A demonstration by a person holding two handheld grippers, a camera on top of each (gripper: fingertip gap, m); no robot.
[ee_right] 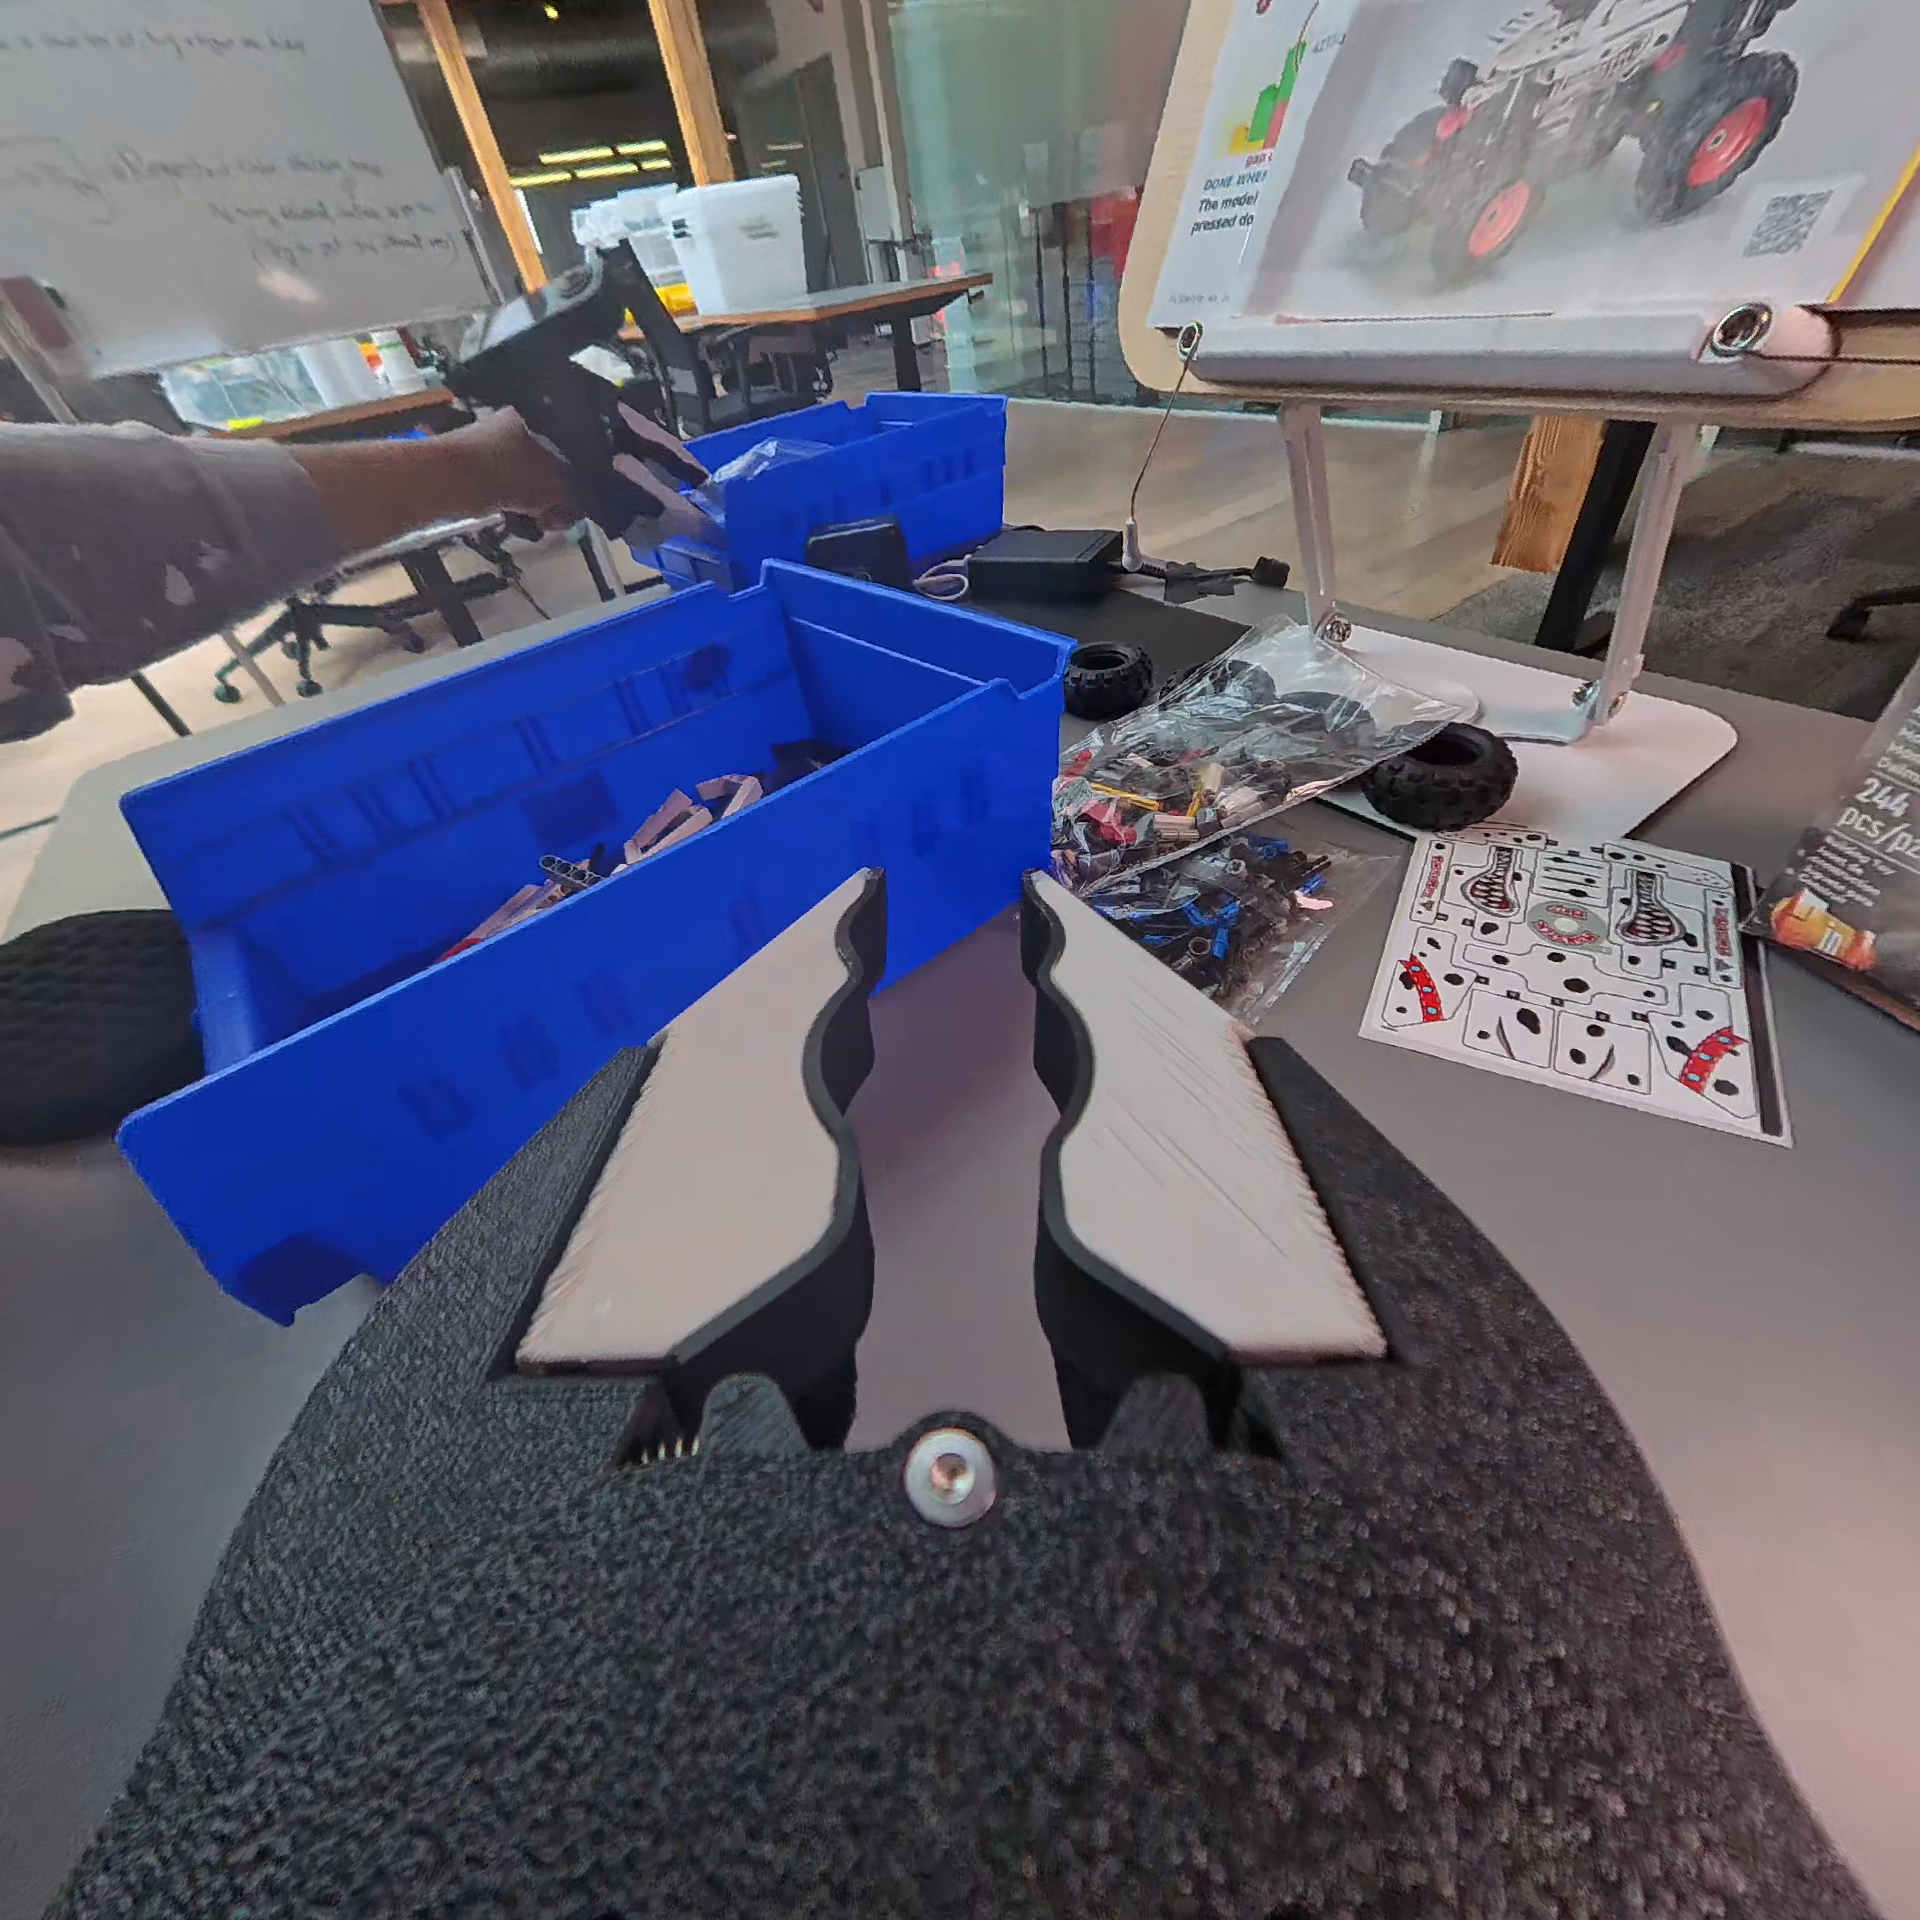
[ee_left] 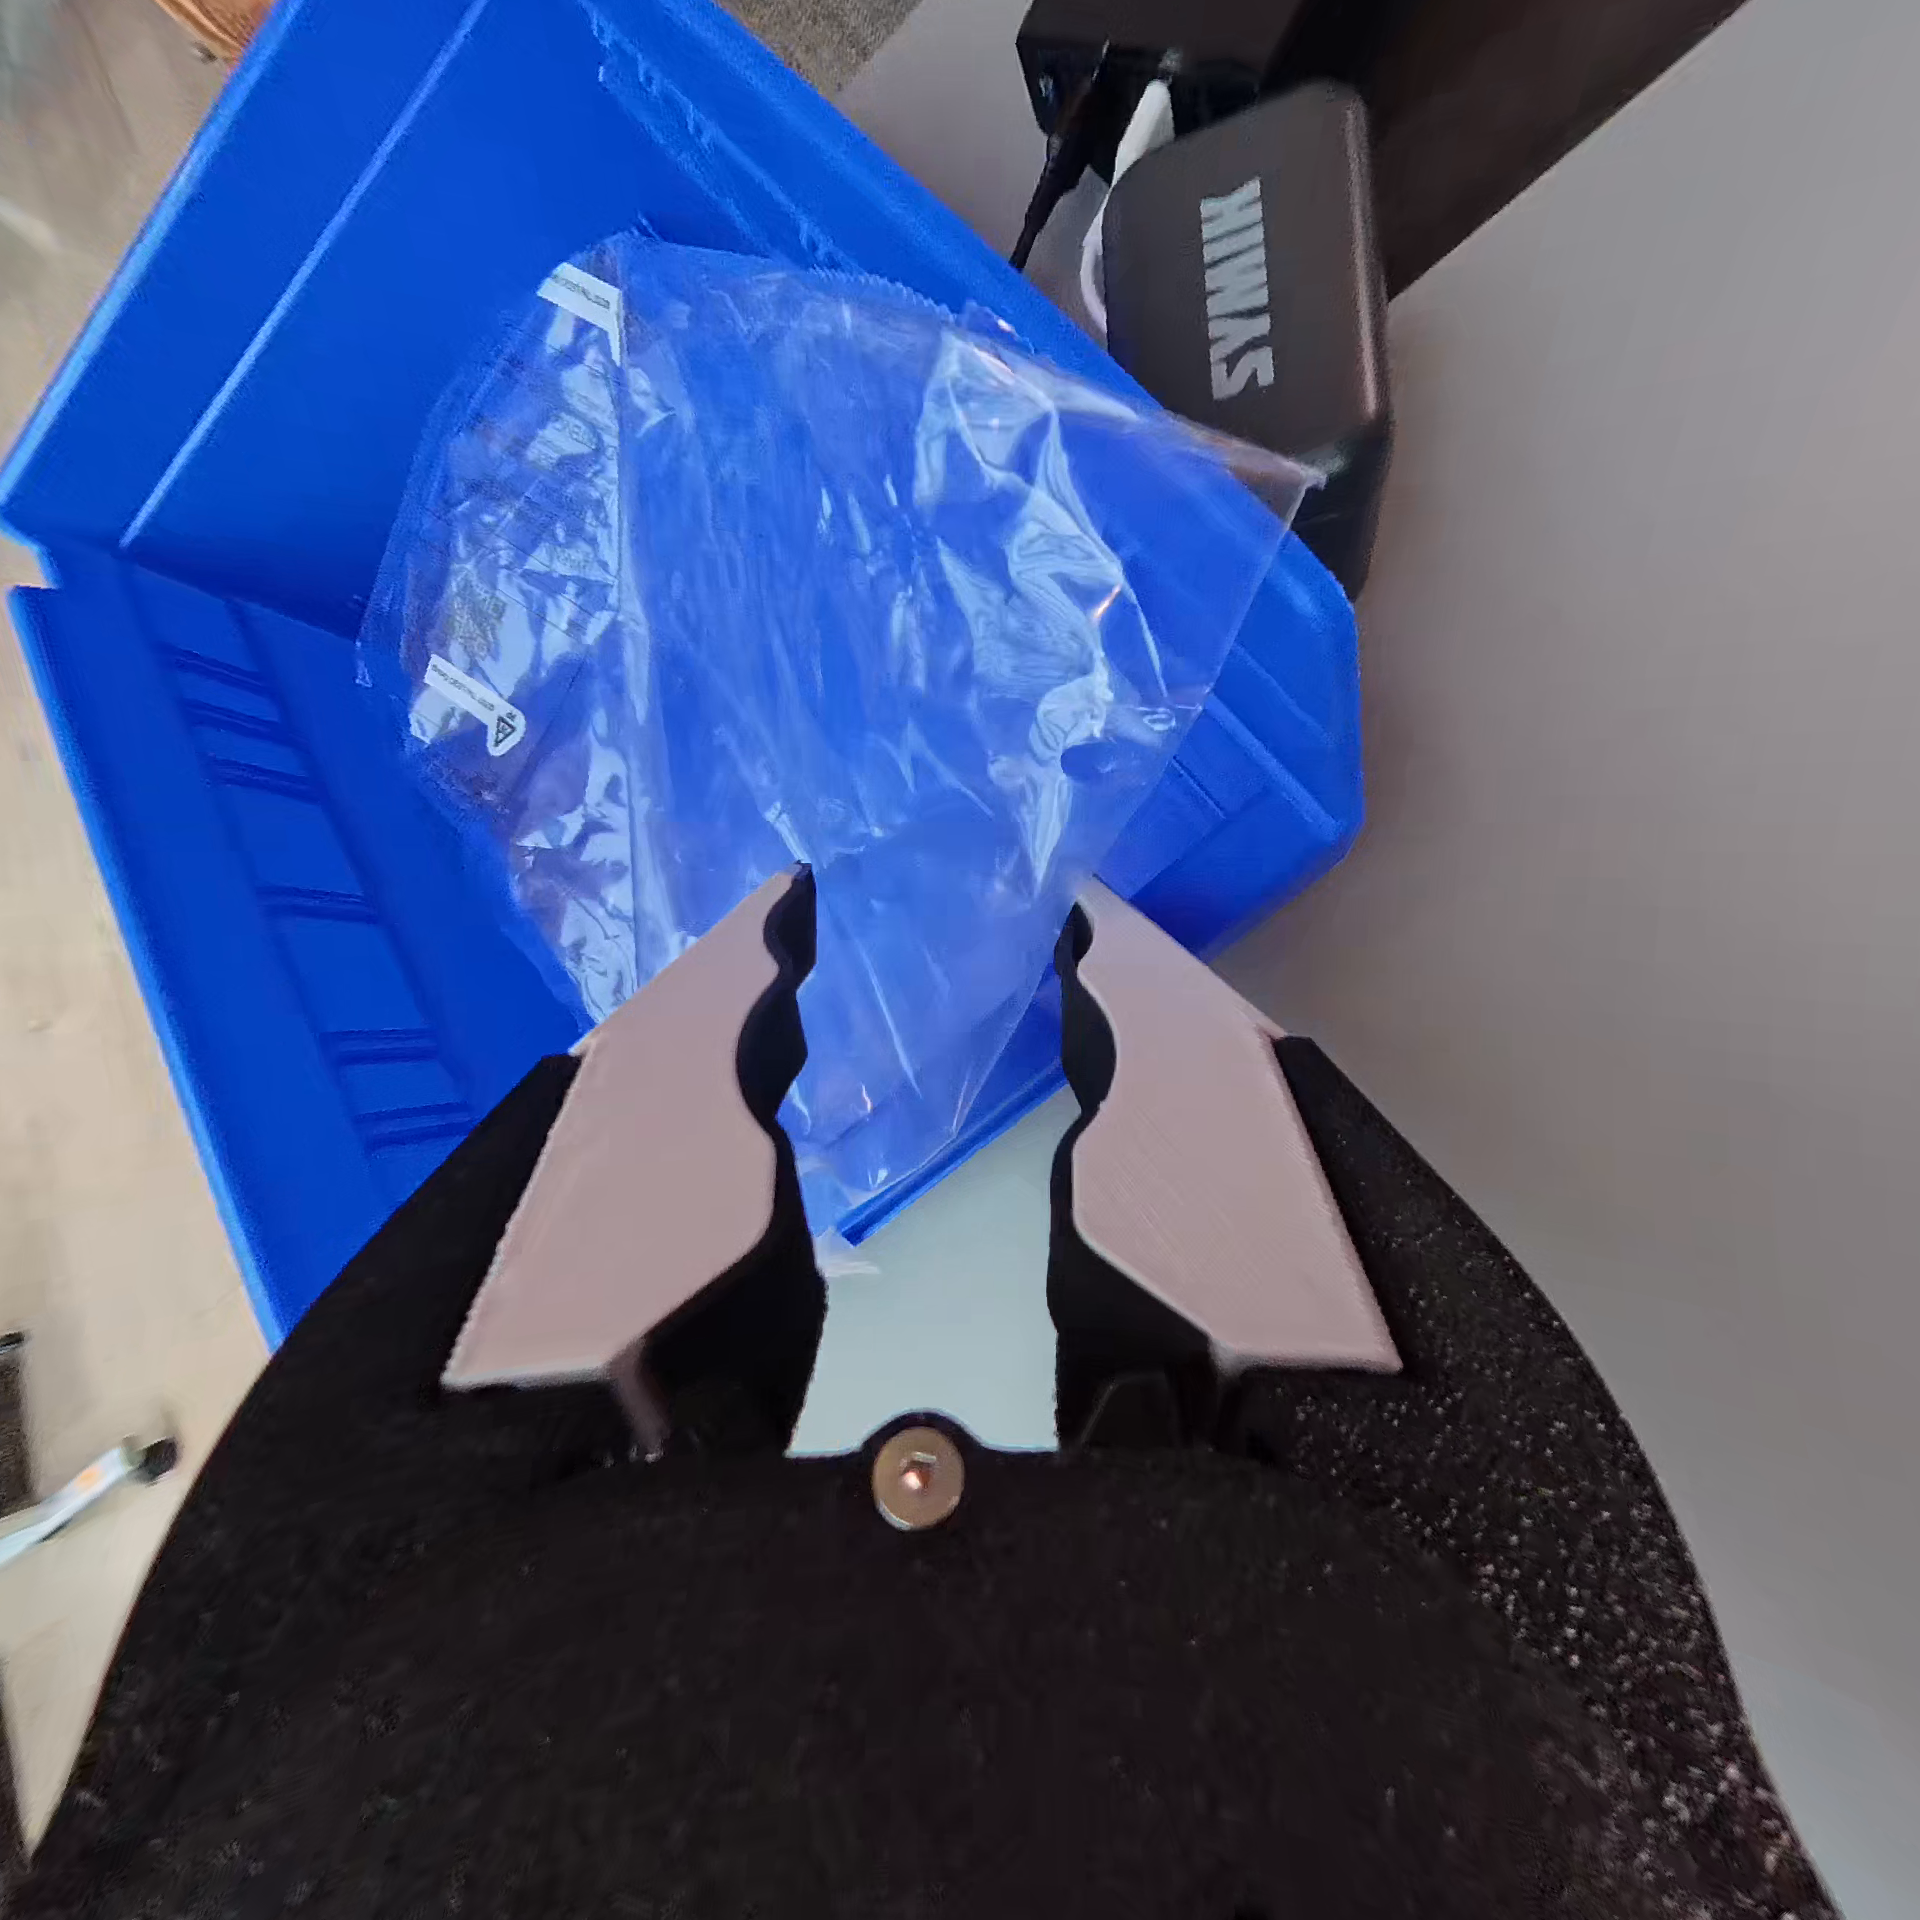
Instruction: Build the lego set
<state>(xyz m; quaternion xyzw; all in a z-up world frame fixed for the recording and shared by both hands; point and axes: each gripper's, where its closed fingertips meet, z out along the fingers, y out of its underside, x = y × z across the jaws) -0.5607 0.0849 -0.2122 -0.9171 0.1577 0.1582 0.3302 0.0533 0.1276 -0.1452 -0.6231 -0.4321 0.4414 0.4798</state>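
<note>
The left claw (ee_left: pixel 940 904) is spread, with an empty clear bag (ee_left: pixel 831 623) just ahead of its tips over a blue bin (ee_left: pixel 260 416). The right claw (ee_right: pixel 951 894) is spread above the counter (ee_right: pixel 1558 1351): a blue bin of lego pieces (ee_right: pixel 582 894) lies ahead-left, bagged pieces (ee_right: pixel 1195 810) and a sticker sheet (ee_right: pixel 1569 966) ahead-right.

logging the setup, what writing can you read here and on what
I won't copy out writing; it stands on:
black case: large white letters.
clear bag: small print, white labels.
whiteboard: blurred handwriting.
instruction sheet: print, a square code.
dark packet: print, numbers.
sticker sheet: tiny print.
</note>
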